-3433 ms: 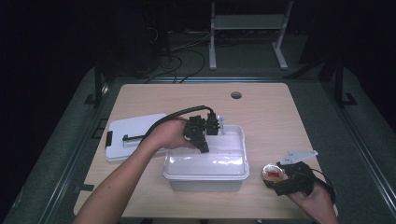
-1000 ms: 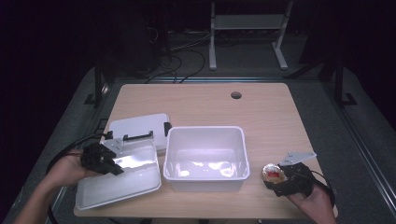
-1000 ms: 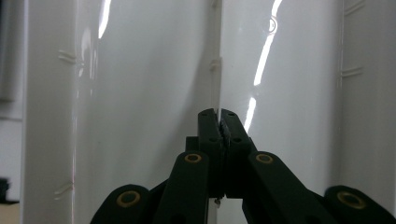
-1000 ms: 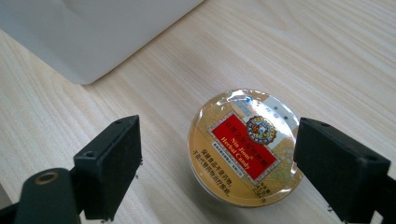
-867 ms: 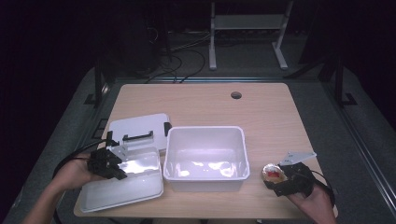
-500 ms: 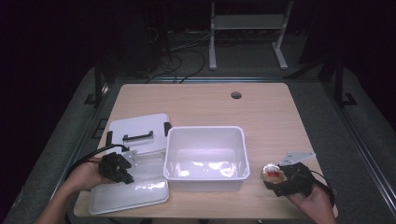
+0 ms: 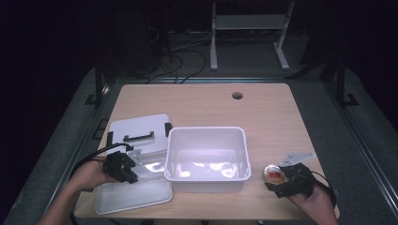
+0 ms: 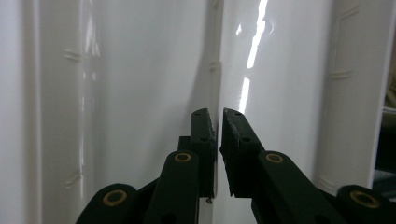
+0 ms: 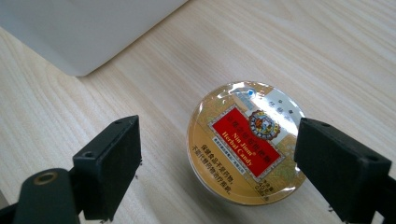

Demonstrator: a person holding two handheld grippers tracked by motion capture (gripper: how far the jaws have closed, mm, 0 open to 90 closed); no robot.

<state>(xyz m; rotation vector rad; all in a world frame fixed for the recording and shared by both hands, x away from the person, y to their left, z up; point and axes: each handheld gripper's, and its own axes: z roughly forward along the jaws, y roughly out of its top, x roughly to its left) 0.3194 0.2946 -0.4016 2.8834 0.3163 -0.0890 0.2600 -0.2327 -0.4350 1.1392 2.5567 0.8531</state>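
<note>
Metal rack (image 7: 247, 33) behind wooden table (image 7: 263, 112)

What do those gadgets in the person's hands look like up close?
Both are black. The left gripper has two slim jaws with ridged inner faces and brass-coloured pivot pins, and a black cable loops from it. The right gripper has blocky square pads, a brass-coloured pin, a cable, and a grey three-cornered plate on top. The forearms are bare, with no sleeves in view.
</note>
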